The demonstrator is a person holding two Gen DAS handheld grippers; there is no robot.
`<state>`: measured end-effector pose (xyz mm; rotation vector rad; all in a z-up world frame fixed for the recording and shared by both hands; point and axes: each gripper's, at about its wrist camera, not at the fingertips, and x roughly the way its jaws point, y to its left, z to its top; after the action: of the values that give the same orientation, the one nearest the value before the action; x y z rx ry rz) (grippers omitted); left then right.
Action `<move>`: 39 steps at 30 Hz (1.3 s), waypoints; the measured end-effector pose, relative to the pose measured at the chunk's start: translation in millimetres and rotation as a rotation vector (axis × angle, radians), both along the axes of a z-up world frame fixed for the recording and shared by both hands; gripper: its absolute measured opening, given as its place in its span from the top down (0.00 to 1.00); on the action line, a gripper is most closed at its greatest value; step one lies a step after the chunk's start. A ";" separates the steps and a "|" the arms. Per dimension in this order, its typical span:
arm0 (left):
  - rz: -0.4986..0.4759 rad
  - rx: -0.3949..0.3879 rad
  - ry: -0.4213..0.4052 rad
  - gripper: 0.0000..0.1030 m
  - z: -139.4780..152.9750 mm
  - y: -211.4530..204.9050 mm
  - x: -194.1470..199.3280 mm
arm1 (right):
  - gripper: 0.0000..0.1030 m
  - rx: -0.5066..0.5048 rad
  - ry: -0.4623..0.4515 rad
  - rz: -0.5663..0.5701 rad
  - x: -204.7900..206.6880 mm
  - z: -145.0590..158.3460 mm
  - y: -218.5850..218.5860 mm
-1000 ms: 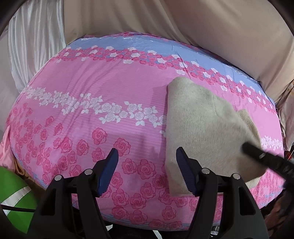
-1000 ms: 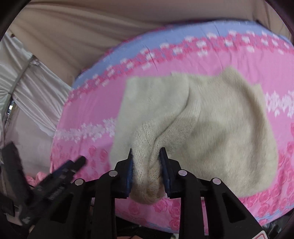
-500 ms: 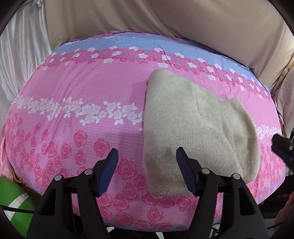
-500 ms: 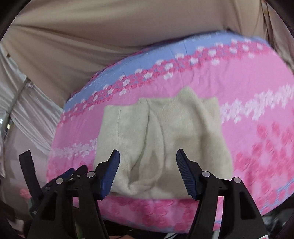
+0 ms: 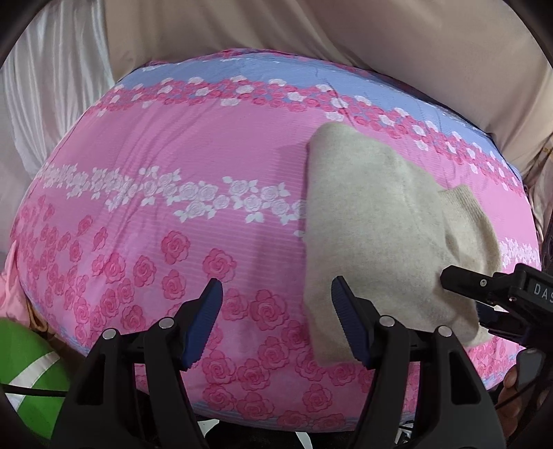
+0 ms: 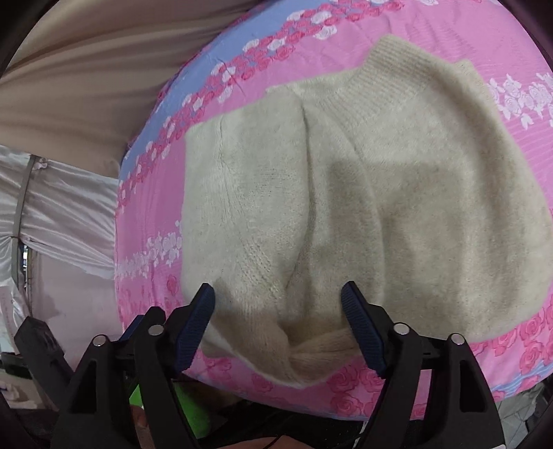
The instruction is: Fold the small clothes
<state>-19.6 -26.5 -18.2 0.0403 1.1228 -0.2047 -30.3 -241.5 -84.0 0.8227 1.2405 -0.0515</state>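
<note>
The sweater (image 5: pixel 373 221) lies on the bed (image 5: pixel 172 145), toward its right side; curtains (image 5: pixel 311 31) hang behind the bed.

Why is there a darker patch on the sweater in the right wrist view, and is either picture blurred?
Right wrist view: a soft shadow on the sweater, seemingly from the rig above; sharp, edges bowed. Left wrist view: sharp too, the bedspread bulges from fisheye.
</note>
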 end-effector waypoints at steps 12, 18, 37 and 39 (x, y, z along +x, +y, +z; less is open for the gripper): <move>0.046 -0.016 0.030 0.39 -8.2 15.5 2.1 | 0.84 -0.058 -0.029 0.069 19.1 5.6 11.2; -0.149 -0.234 0.055 0.38 11.1 3.6 -12.3 | 0.86 -0.086 -0.176 0.144 43.7 62.2 25.1; -0.385 -0.164 0.162 0.79 -23.7 -74.8 -38.3 | 0.89 -0.297 -0.189 -0.030 -61.6 90.2 -60.5; -0.429 -0.156 0.185 0.76 -29.0 -89.3 -42.9 | 0.88 -0.256 -0.062 -0.079 -77.6 31.9 -94.8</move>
<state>-62.4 -115.8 -47.1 0.1260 1.2699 -0.6897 -107.9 -336.2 -52.0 0.6458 1.1157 -0.2423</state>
